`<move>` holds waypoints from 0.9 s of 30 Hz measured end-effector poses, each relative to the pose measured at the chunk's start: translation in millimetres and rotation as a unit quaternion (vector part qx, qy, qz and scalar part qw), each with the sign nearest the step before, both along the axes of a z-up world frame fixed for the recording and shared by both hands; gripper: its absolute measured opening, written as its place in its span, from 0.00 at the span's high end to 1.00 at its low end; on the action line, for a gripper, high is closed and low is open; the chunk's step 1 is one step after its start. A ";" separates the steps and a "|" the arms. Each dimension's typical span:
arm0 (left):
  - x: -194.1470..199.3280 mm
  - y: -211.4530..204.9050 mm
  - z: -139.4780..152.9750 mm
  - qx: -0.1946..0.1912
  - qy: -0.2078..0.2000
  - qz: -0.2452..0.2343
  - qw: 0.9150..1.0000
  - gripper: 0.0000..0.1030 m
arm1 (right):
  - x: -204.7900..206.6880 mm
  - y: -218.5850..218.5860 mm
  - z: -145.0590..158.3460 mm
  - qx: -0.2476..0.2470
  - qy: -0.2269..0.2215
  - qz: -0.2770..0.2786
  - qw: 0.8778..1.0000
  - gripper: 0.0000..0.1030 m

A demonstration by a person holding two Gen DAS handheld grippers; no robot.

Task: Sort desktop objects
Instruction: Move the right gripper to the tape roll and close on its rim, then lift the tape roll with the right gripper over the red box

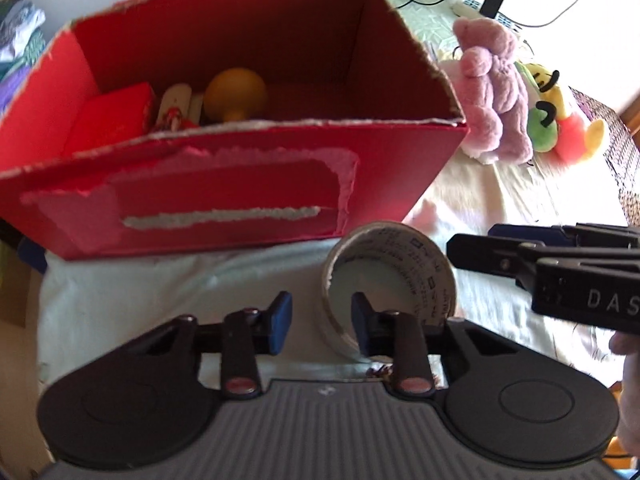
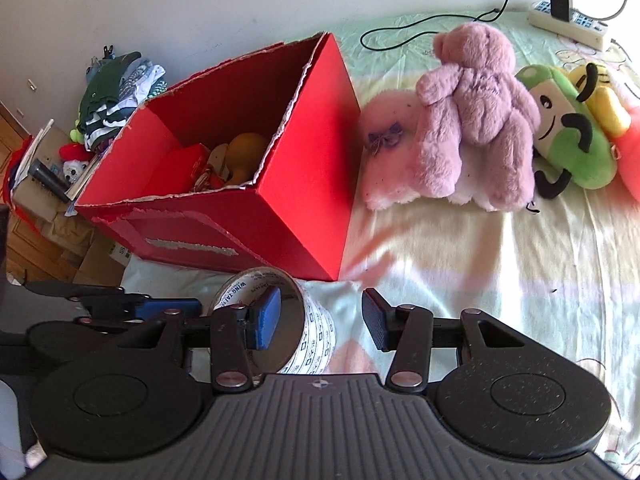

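A nearly used-up tape roll [image 1: 416,268] [image 2: 316,320] with printed wrap stands on its edge on the pale bedsheet, just in front of the red cardboard box [image 1: 240,184] [image 2: 296,184]. My left gripper [image 1: 322,320] straddles the roll's left wall, one pad inside the hole and one outside. Sheet shows between the outer pad and the roll, so nothing is pressed. My right gripper [image 2: 320,318] [image 1: 476,242] is open around the roll's other wall, its blue pad in front of the hole. The box holds a yellow gourd-shaped thing [image 1: 236,92], a small red box [image 1: 112,120] and other items.
A pink plush bear [image 2: 476,120] [image 1: 492,92], a green plush [image 2: 572,140] and a yellow one lie right of the box. A power strip [image 2: 568,20] with a charger and cables sits at the back. Clothes and clutter [image 2: 112,92] pile up past the bed's left edge.
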State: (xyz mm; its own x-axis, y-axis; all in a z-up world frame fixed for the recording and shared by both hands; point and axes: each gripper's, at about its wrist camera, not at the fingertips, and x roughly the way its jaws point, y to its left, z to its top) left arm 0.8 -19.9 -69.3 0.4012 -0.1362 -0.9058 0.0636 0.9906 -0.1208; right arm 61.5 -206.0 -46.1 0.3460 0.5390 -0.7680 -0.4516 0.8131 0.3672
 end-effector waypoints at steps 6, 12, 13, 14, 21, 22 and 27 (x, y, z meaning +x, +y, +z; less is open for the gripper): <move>5.3 -4.6 -13.0 -0.001 0.024 0.019 1.000 0.77 | 5.8 9.7 -12.7 0.013 0.038 0.028 0.999 0.62; 7.0 -9.5 -22.2 0.010 0.040 0.029 0.999 0.84 | 11.4 9.9 -26.9 0.014 0.079 0.022 0.996 0.82; 6.7 -11.5 -21.6 0.017 0.039 0.027 0.999 0.84 | 11.5 8.4 -26.5 0.018 0.083 0.021 0.996 0.83; 6.2 -13.9 -20.6 0.023 0.039 0.026 0.999 0.85 | 11.0 7.3 -25.8 0.019 0.084 0.022 0.996 0.83; 3.8 -44.0 -7.0 0.048 0.031 -0.023 0.998 0.86 | 10.6 -15.3 -10.5 0.013 0.065 0.016 0.998 0.84; 3.9 -49.8 -4.4 0.048 0.028 -0.032 0.998 0.86 | 10.9 -20.0 -7.9 0.010 0.059 0.013 0.998 0.84; 8.7 -86.5 14.3 0.044 0.010 -0.086 0.995 0.86 | 11.5 -50.0 11.6 -0.006 0.028 -0.016 0.999 0.84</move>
